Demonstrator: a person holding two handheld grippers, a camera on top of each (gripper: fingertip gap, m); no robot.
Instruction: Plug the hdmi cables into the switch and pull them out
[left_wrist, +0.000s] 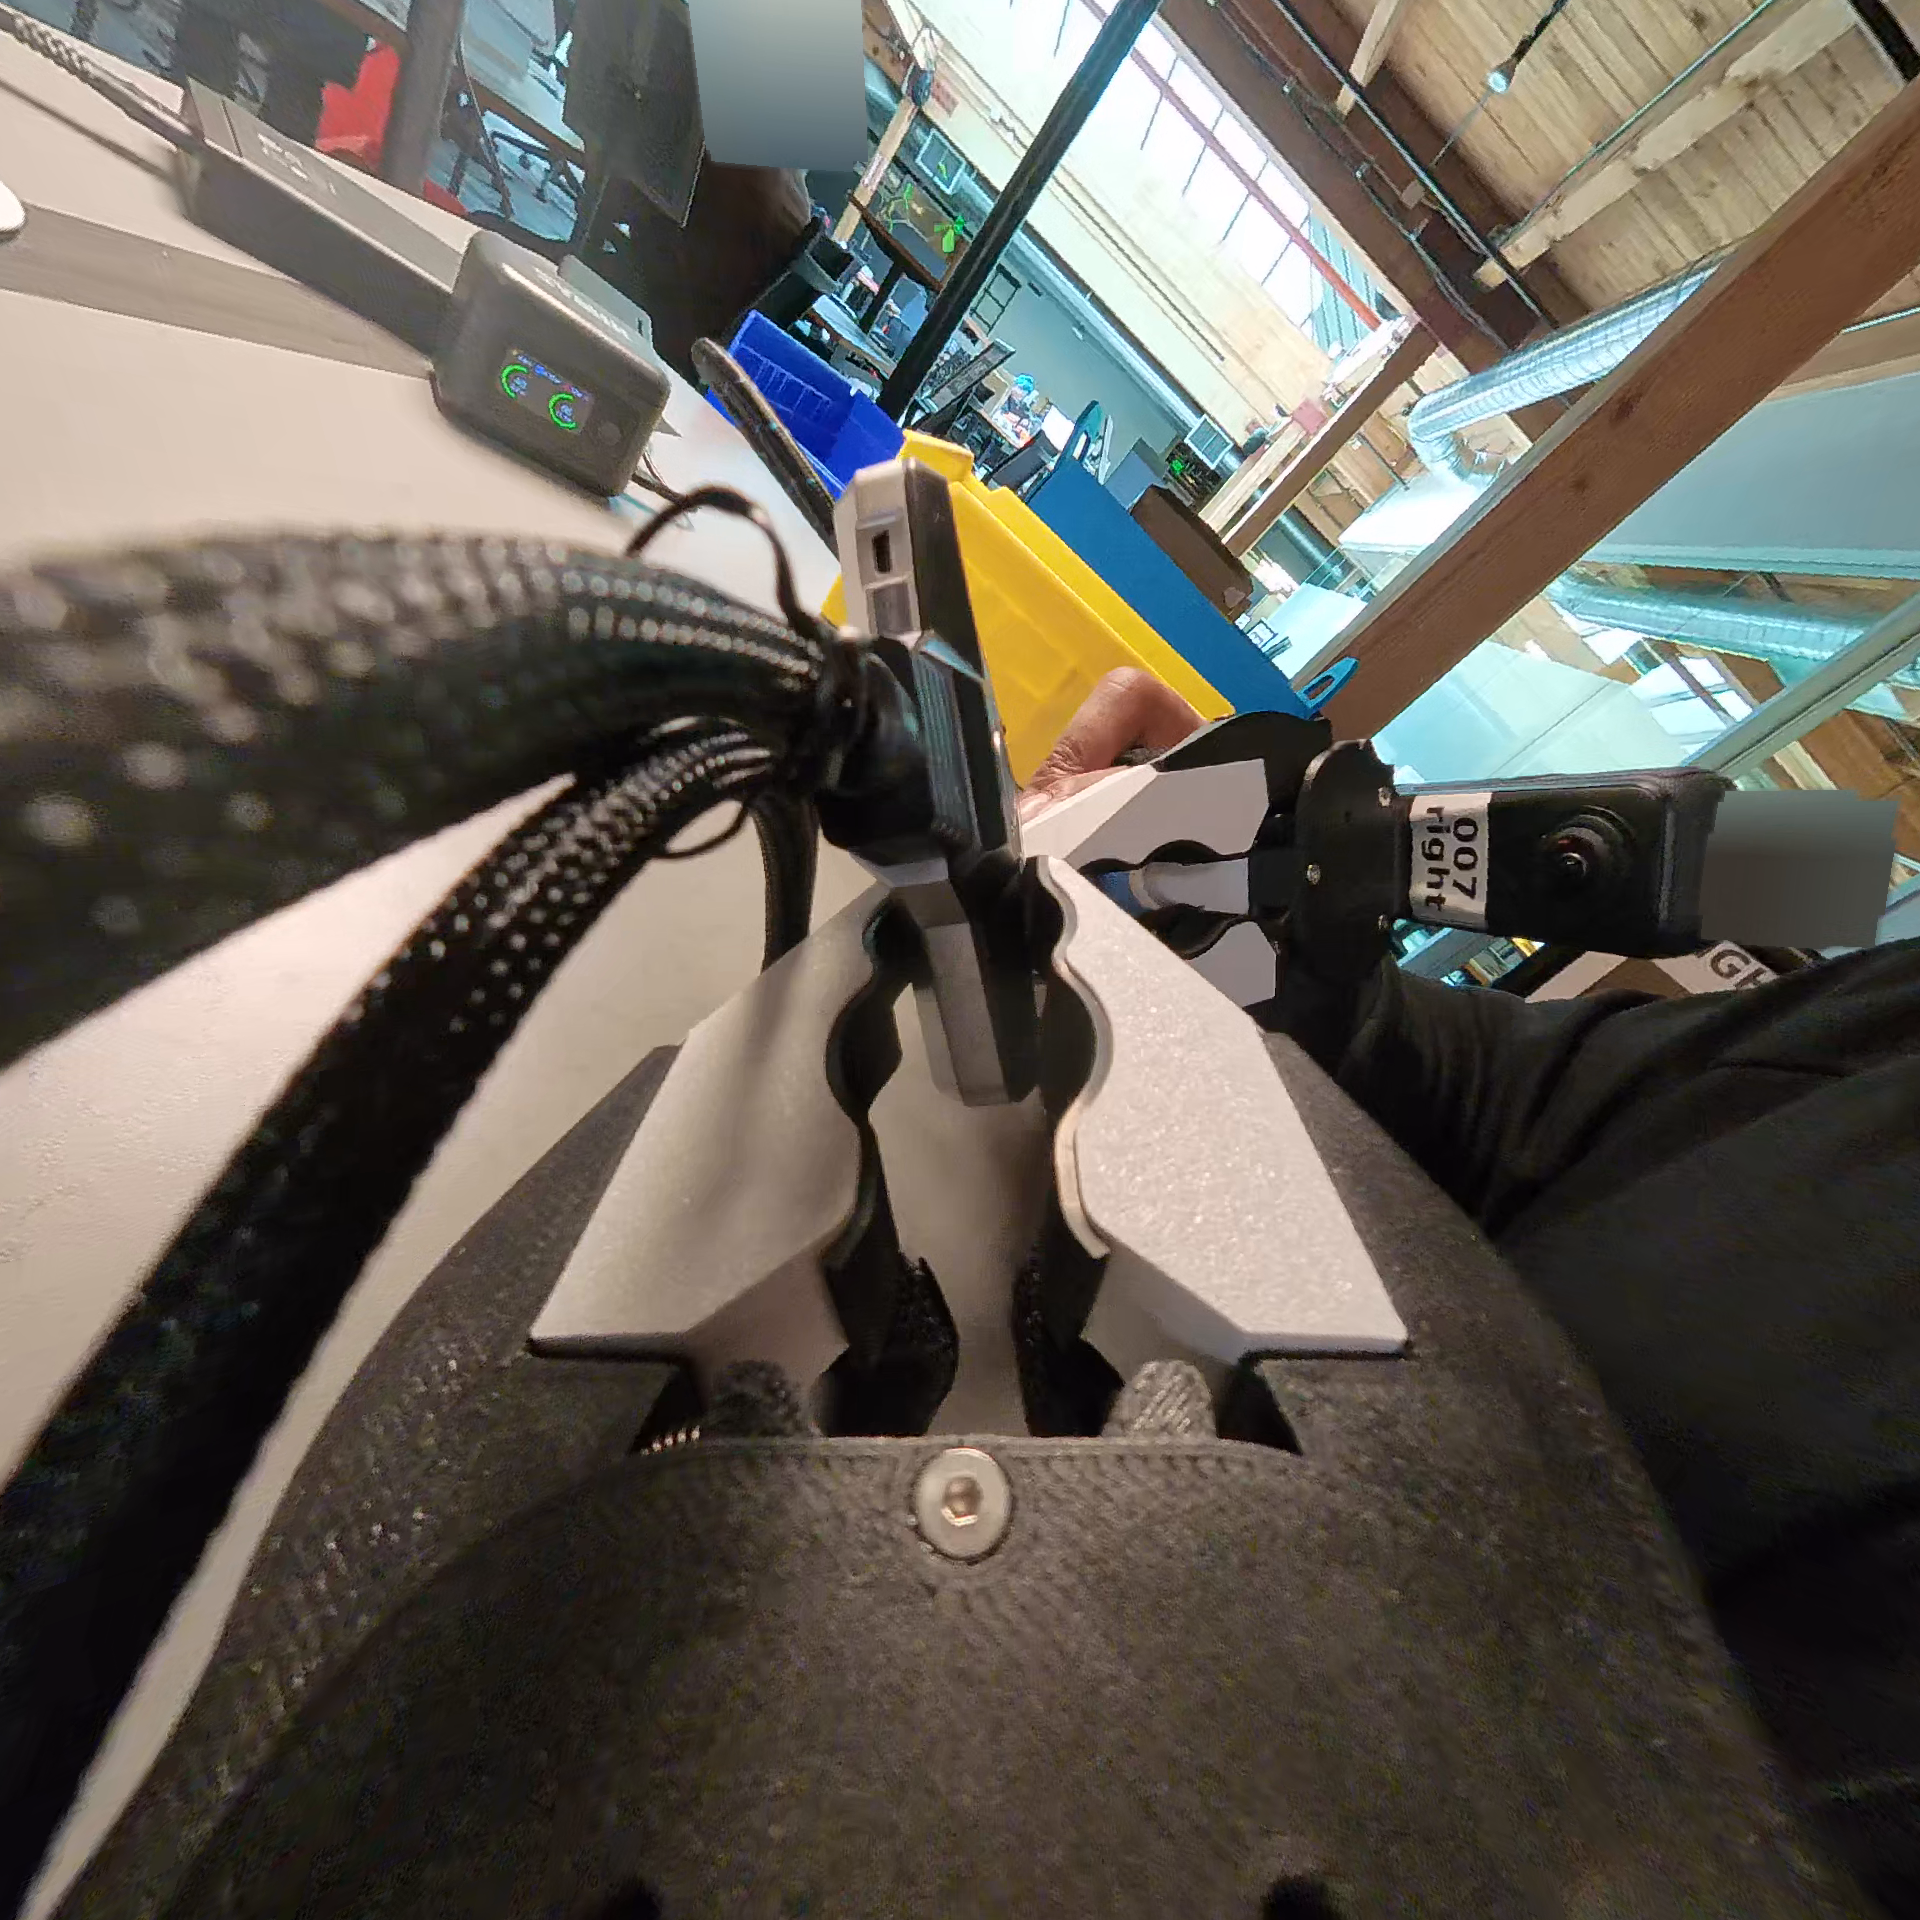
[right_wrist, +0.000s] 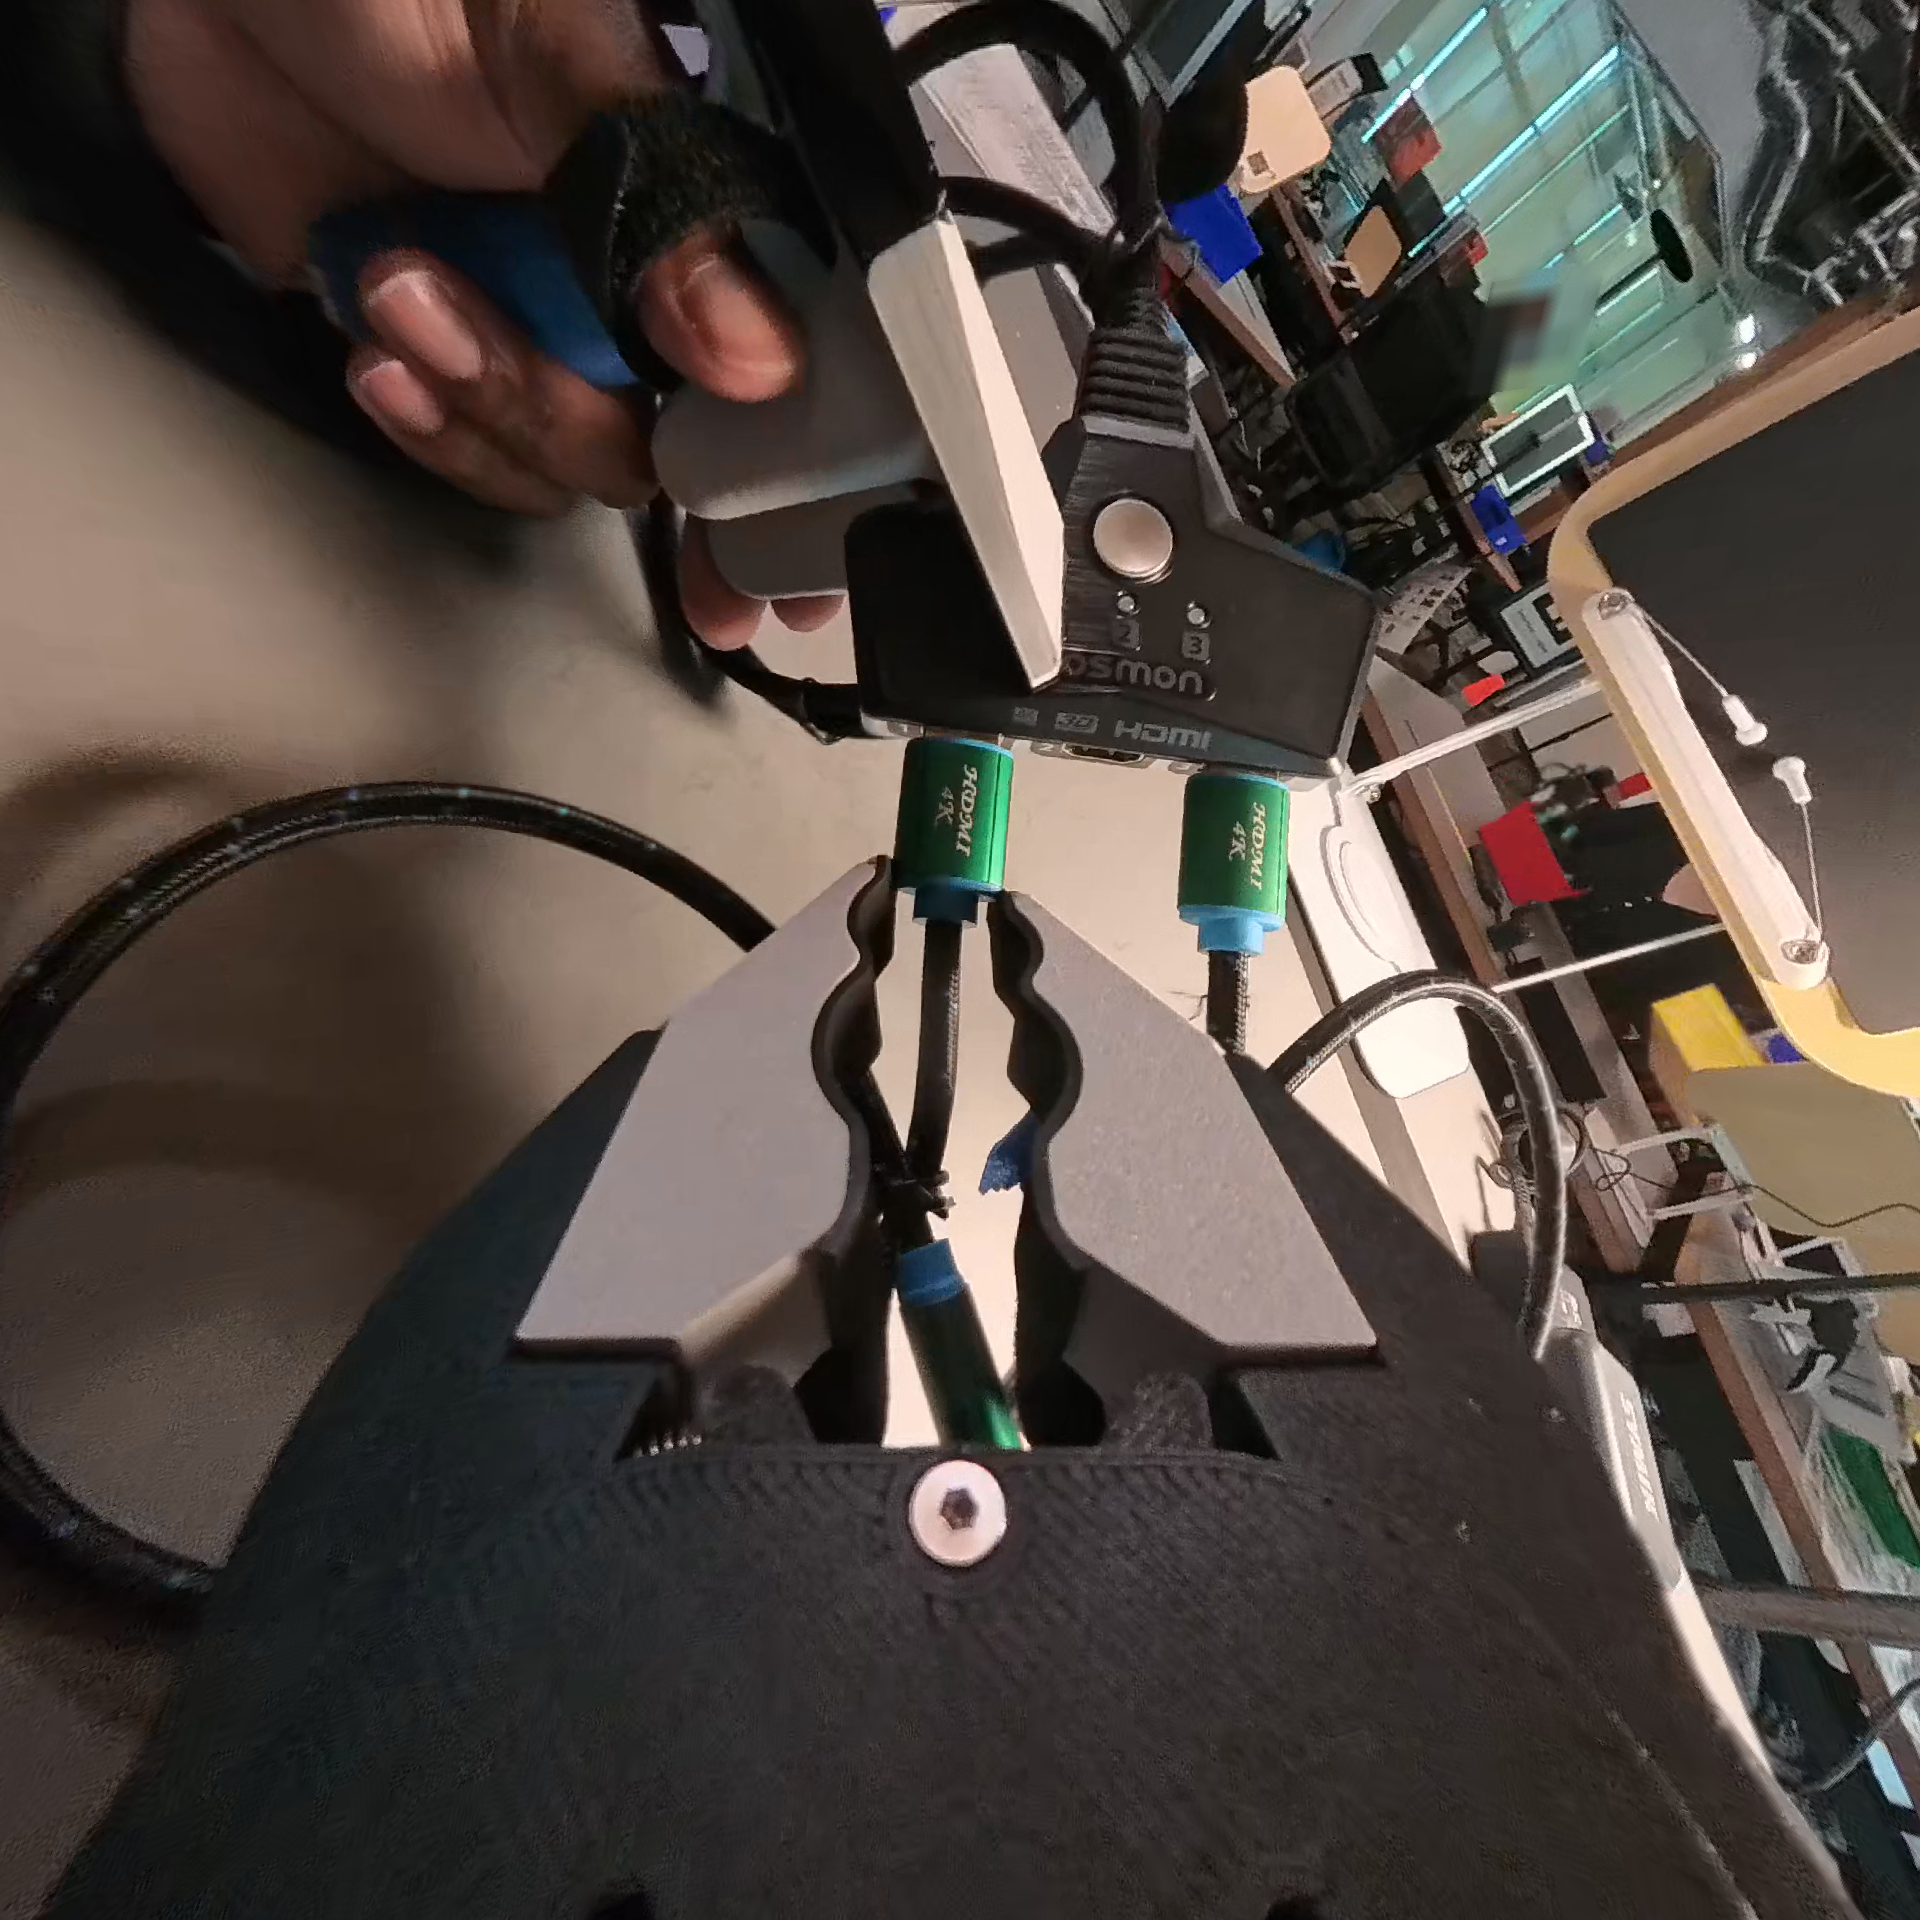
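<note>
The left gripper (left_wrist: 971, 914) pinches the switch (right_wrist: 1112, 592). Straight ahead of the right gripper (right_wrist: 943, 899), the left green plug (right_wrist: 953, 821) sits seated lengthwise, fingertips slightly parted around its cable (right_wrist: 940, 997).

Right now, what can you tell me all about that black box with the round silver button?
The switch is a small black box with a brushed, metal-looking top, a round silver button and two little lights. It is held up off the table, clamped by the left tool. Two green plugs with blue collars sit in its outer ports; the middle port is empty. A black cable leaves its far end. The right tool closes around the cord just below the left-hand plug.
</note>
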